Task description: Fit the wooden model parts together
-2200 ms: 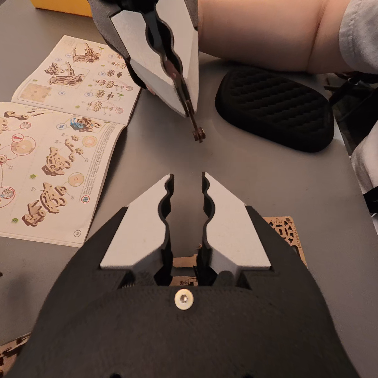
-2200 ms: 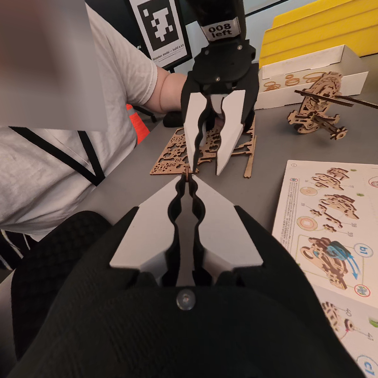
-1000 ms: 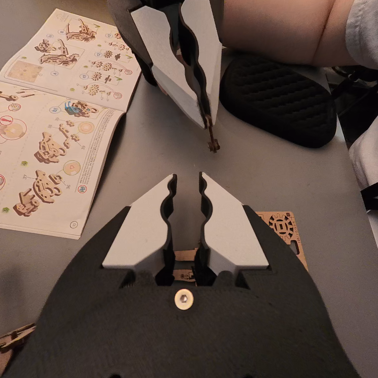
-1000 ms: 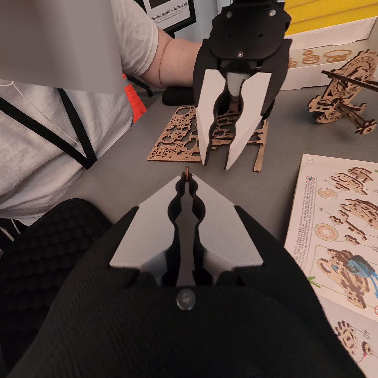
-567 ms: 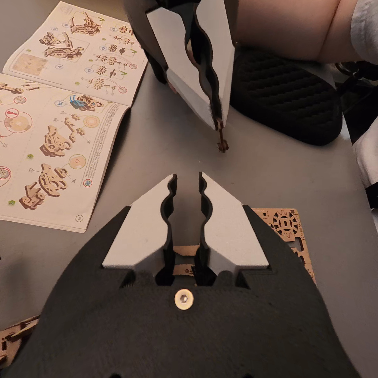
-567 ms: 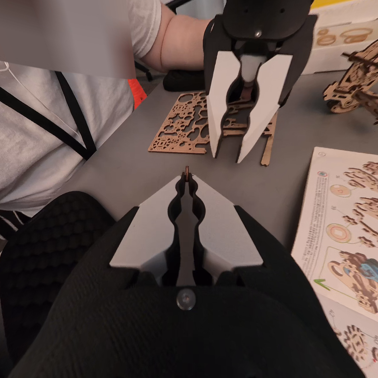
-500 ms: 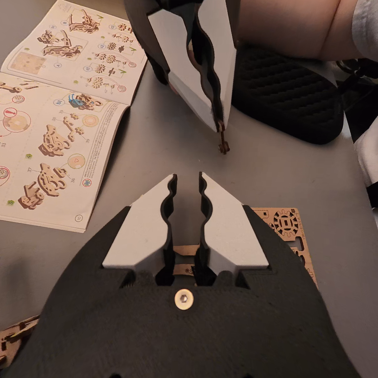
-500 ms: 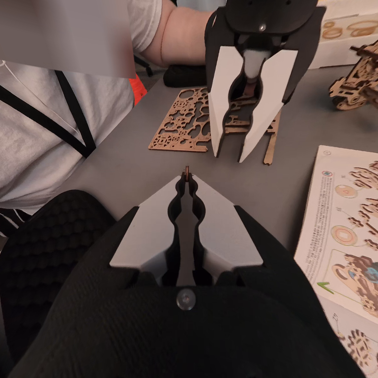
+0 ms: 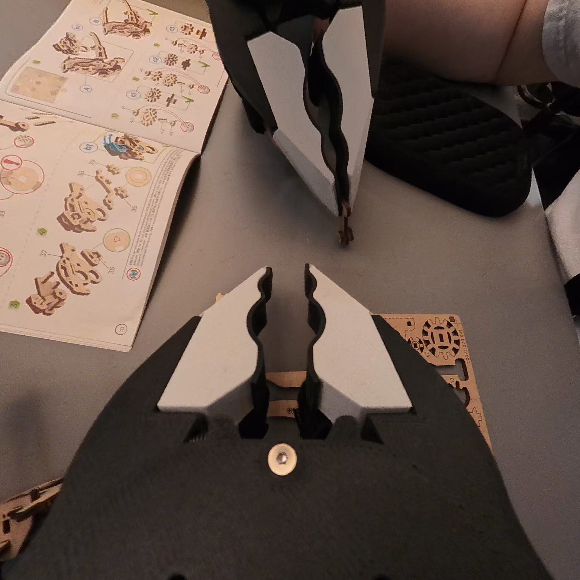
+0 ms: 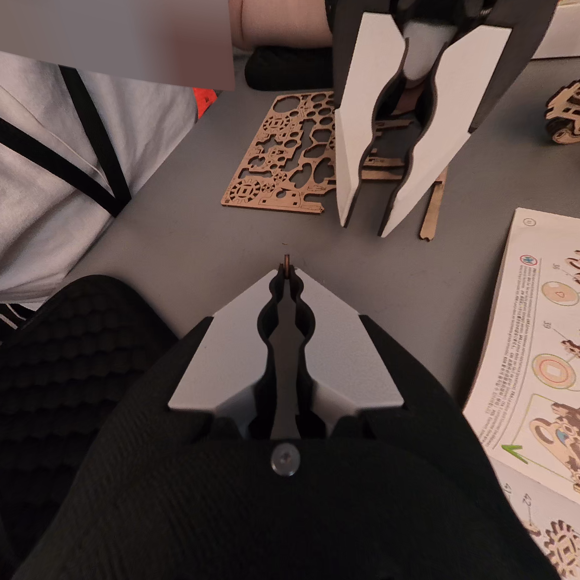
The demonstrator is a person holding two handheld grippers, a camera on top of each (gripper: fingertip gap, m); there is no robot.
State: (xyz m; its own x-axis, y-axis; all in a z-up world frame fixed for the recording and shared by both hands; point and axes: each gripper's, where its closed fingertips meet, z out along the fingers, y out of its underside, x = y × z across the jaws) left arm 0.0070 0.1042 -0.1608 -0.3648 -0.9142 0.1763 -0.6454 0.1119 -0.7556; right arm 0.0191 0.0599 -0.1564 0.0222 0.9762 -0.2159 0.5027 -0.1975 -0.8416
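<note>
My right gripper (image 10: 286,267) is shut on a small thin wooden part (image 10: 286,262) that pokes out past its fingertips. The same gripper (image 9: 343,207) shows in the left wrist view, pointing down, with the wooden part (image 9: 344,230) hanging below its tips just above the grey table (image 9: 392,273). My left gripper (image 9: 288,272) is open and empty, a short way in front of that part. It also shows in the right wrist view (image 10: 364,229), hovering open over the table. A laser-cut wooden parts sheet (image 10: 282,166) lies beneath and behind it; its corner shows in the left wrist view (image 9: 439,339).
An open instruction booklet (image 9: 78,175) lies left of the left gripper and shows at the right in the right wrist view (image 10: 533,345). A black textured pad (image 9: 448,141) lies near a person's arm (image 9: 455,37). A partly built wooden model (image 10: 565,119) stands far right. The left gripper's tips are roughly 5 cm from the right gripper's.
The right gripper with the wooden part has shifted right and closer to the left gripper. The left gripper stayed open and now looms larger in the right wrist view.
</note>
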